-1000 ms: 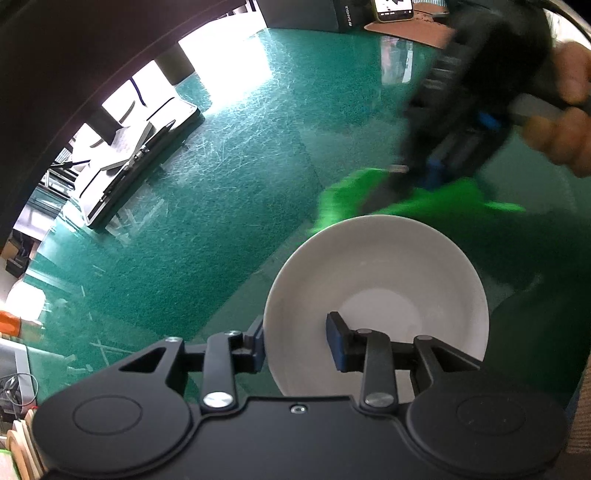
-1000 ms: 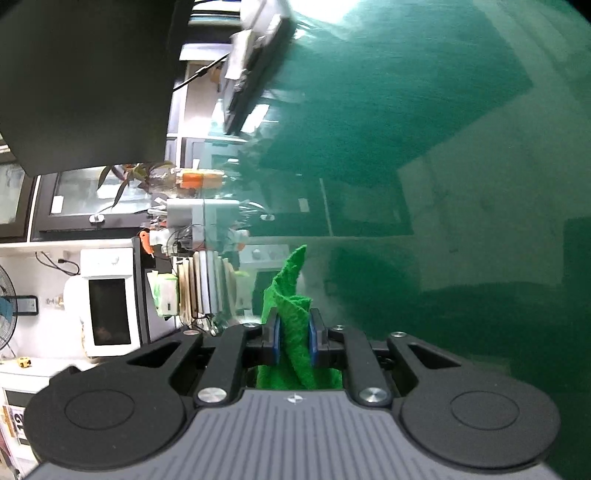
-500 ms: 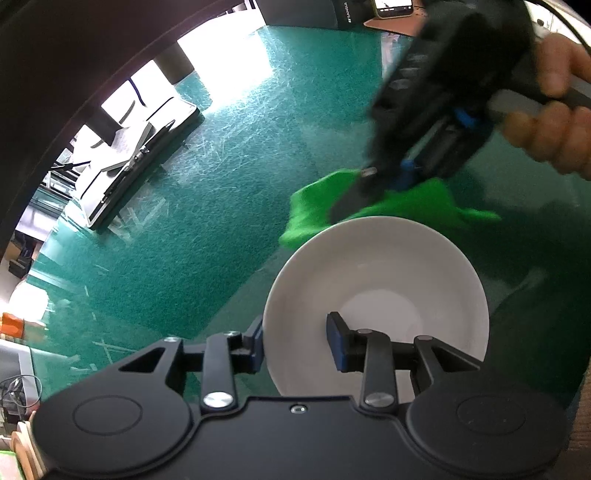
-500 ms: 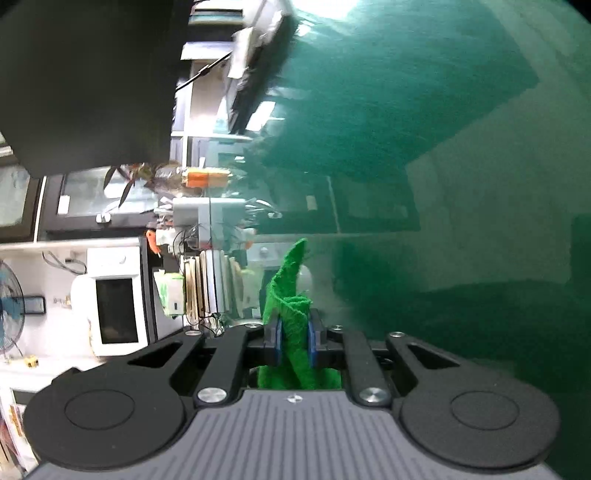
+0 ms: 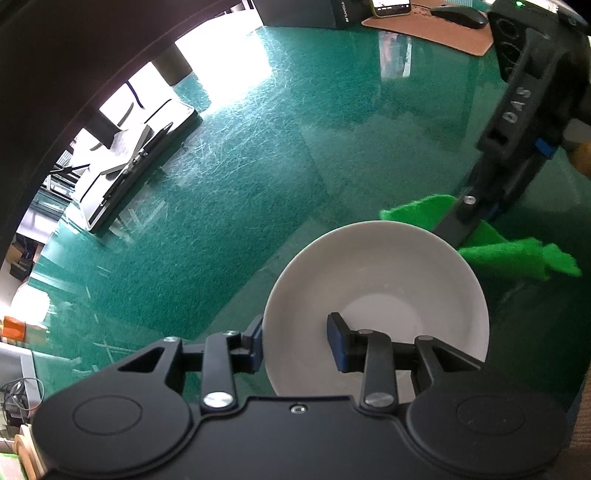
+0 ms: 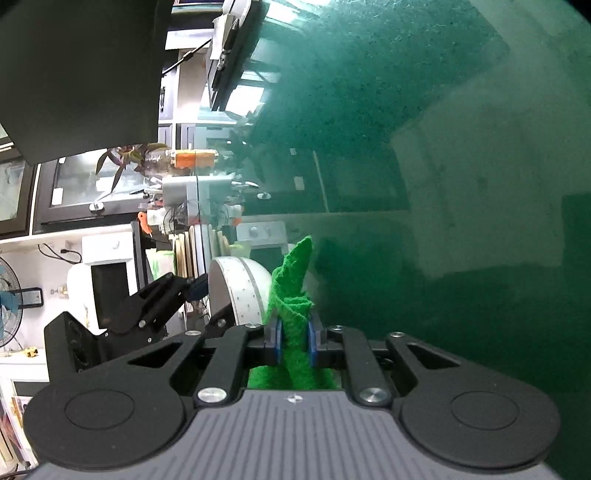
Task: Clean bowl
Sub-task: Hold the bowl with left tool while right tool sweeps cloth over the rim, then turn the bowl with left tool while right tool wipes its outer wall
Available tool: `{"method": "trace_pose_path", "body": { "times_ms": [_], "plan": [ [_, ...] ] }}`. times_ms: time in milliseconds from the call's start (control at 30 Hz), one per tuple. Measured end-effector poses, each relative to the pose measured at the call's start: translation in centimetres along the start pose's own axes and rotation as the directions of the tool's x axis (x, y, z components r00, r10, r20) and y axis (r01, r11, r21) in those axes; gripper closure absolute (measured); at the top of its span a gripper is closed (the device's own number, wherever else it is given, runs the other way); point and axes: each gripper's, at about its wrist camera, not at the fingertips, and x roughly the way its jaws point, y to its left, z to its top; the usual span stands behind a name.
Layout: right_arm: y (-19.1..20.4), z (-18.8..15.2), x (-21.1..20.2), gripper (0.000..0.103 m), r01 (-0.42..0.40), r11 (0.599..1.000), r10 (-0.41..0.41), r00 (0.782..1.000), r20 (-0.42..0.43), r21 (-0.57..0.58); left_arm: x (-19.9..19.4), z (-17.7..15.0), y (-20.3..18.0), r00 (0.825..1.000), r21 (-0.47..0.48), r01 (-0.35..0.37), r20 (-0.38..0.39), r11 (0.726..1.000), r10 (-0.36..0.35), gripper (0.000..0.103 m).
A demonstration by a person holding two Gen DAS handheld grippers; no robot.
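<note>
Over the green table (image 5: 258, 155), the left gripper (image 5: 295, 341) held the white bowl (image 5: 376, 295) by its near rim, one blue pad outside the wall and the other inside, jaws clamped on the rim. Bowl was tipped toward the left wrist camera, interior facing it; inside looked bare white, flat base circle visible, no contents seen. Beyond the bowl's far rim the right gripper (image 5: 463, 236) came in from upper right, pinching a green cloth (image 5: 517, 254) that spread out to both sides of its fingers, close behind the rim; contact between cloth and bowl could not be told. From the right wrist view, the right gripper (image 6: 294, 341) had jaws closed tight on the green cloth (image 6: 291, 291), a bunched fold sticking up past the blue pads and more cloth hanging below. Bowl (image 6: 236, 291) sat just left of the cloth, seen edge-on from outside, with the left gripper (image 6: 192, 295) on it from the left. At the table's far edge: a phone (image 5: 391, 5), a mouse (image 5: 458, 16) on a brown mat (image 5: 436, 33), and a black tray (image 5: 140, 162) at the left.
</note>
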Motion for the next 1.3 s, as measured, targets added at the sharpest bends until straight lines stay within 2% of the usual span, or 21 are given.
{"method": "trace_pose_path", "body": {
  "times_ms": [100, 333, 433, 667, 833, 1000, 1100, 1300],
  "plan": [
    [1.5, 1.3, 1.0, 0.089, -0.002, 0.999, 0.004, 0.999, 0.044, -0.052, -0.1, 0.0, -0.1, 1.0, -0.002, -0.001, -0.001, 1.0, 0.001, 0.069],
    [4.0, 2.6, 2.7, 0.089, 0.0, 0.988, 0.008, 0.999, 0.05, -0.152, -0.1, 0.1, -0.3, 1.0, 0.002, -0.008, -0.002, 1.0, 0.008, 0.069],
    [2.8, 2.0, 1.7, 0.089, -0.001, 0.994, 0.006, 0.999, 0.049, -0.105, -0.1, 0.2, -0.4, 1.0, 0.006, -0.008, 0.002, 1.0, 0.008, 0.068],
    [1.0, -0.1, -0.1, 0.092, 0.015, 0.996, -0.019, 0.999, -0.048, -0.091, 0.0, 0.4, -0.3, 1.0, 0.012, -0.004, 0.004, 1.0, 0.004, 0.068],
    [1.8, 1.3, 1.4, 0.092, 0.043, 0.994, -0.046, 0.999, -0.022, -0.097, 0.0, 0.5, -0.3, 1.0, 0.011, -0.004, 0.004, 1.0, 0.004, 0.068],
    [3.5, 3.5, 4.2, 0.092, 0.015, 0.994, -0.018, 1.0, -0.021, -0.108, 0.0, 0.6, -0.3, 1.0, 0.003, -0.008, 0.004, 1.0, 0.008, 0.067],
    [3.6, 3.3, 4.2, 0.092, 0.022, 0.993, -0.024, 1.0, -0.016, -0.119, -0.1, 0.6, -0.3, 1.0, 0.004, -0.008, 0.007, 1.0, 0.008, 0.067],
    [0.8, 1.0, 1.5, 0.093, 0.031, 0.997, -0.034, 0.998, -0.046, -0.067, -0.1, 0.6, -0.3, 1.0, 0.016, -0.003, 0.014, 1.0, 0.003, 0.067]
  ]
}}
